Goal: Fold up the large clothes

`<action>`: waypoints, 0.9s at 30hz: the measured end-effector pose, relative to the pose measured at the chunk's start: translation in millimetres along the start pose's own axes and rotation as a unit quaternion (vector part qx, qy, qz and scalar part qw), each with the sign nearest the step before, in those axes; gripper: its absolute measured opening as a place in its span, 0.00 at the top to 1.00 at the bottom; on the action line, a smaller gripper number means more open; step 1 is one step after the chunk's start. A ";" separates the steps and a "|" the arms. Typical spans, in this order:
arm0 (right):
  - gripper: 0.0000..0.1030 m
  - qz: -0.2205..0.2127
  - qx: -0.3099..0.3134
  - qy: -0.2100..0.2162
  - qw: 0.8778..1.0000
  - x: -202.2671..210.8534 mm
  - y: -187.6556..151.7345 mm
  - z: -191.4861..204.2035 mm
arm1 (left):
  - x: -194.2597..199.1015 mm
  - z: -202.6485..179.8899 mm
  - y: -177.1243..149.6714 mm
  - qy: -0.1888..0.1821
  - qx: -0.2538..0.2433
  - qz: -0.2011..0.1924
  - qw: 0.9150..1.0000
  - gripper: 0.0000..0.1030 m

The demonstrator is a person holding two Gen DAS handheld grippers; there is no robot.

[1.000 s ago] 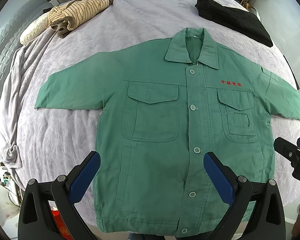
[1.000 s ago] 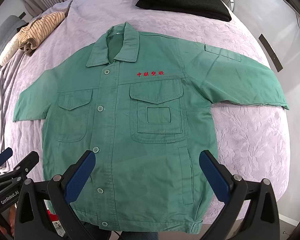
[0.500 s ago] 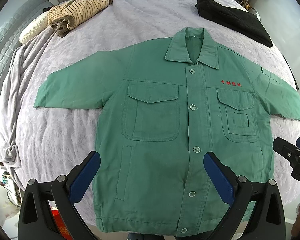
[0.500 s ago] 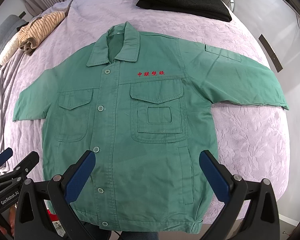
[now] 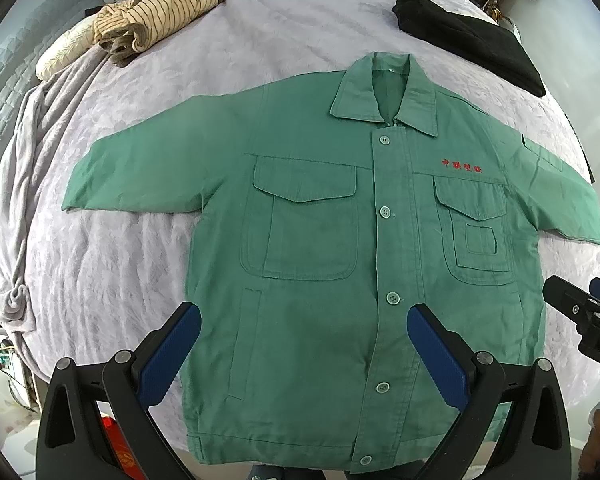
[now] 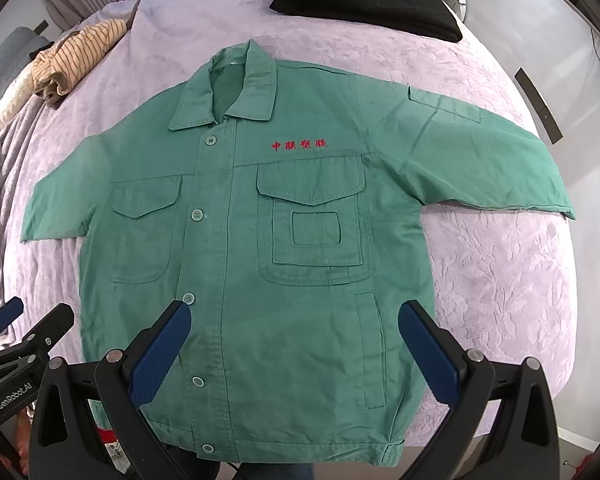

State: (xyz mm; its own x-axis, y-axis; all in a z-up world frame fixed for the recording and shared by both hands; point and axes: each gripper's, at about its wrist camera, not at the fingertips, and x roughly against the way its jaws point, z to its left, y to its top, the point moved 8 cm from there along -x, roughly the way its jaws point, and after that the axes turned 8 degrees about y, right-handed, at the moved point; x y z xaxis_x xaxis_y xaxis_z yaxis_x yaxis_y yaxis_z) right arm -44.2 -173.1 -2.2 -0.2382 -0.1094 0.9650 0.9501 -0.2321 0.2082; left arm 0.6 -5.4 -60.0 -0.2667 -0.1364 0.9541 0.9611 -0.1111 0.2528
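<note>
A green work jacket (image 5: 320, 264) (image 6: 236, 264) lies flat and face up on the bed, buttoned, both sleeves spread sideways, collar at the far end and red lettering on one chest. My left gripper (image 5: 304, 344) hovers open above the jacket's lower left half, nothing between its blue pads. My right gripper (image 6: 294, 342) hovers open above the lower right half, also empty. Each gripper shows at the edge of the other's view: the right gripper (image 5: 580, 308) and the left gripper (image 6: 16, 332).
The bed carries a lilac textured cover (image 5: 284, 40) (image 6: 500, 280). A folded black garment (image 5: 468, 32) (image 6: 364, 0) lies at the far right. A striped beige garment (image 5: 156, 12) (image 6: 76, 52) is bundled at the far left, on a cream pillow (image 5: 60, 56). The bed's near edge runs just below the jacket's hem.
Almost nothing has moved; the left wrist view has shifted very slightly, and the jacket and both open grippers stand as before.
</note>
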 end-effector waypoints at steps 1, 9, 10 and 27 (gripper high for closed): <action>0.00 0.001 0.000 0.000 1.000 -0.3 0.1 0.3 | -0.8 0.7 -0.2 -0.001 0.000 0.001 1.000 0.00; 0.00 0.008 0.001 -0.007 1.000 -3.9 -1.4 3.5 | -6.8 3.0 -1.8 -0.007 0.001 0.006 1.000 0.00; 0.00 0.008 0.001 -0.008 1.000 -3.9 -1.4 4.1 | -6.9 3.7 -2.2 -0.008 0.000 0.006 1.000 0.00; 0.00 -0.013 -0.023 0.010 1.000 -12.9 0.5 16.7 | -36.8 20.3 -6.3 -0.061 0.012 0.031 0.998 0.00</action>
State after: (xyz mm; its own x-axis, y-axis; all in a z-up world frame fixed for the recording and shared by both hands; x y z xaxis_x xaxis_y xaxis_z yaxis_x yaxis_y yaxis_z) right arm -37.3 -155.7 -11.9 -0.2680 -0.1215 0.9557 0.9330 -0.2801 0.2260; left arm 5.8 20.3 -93.5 -0.1978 -0.0203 0.9800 0.9772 -0.0822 0.1956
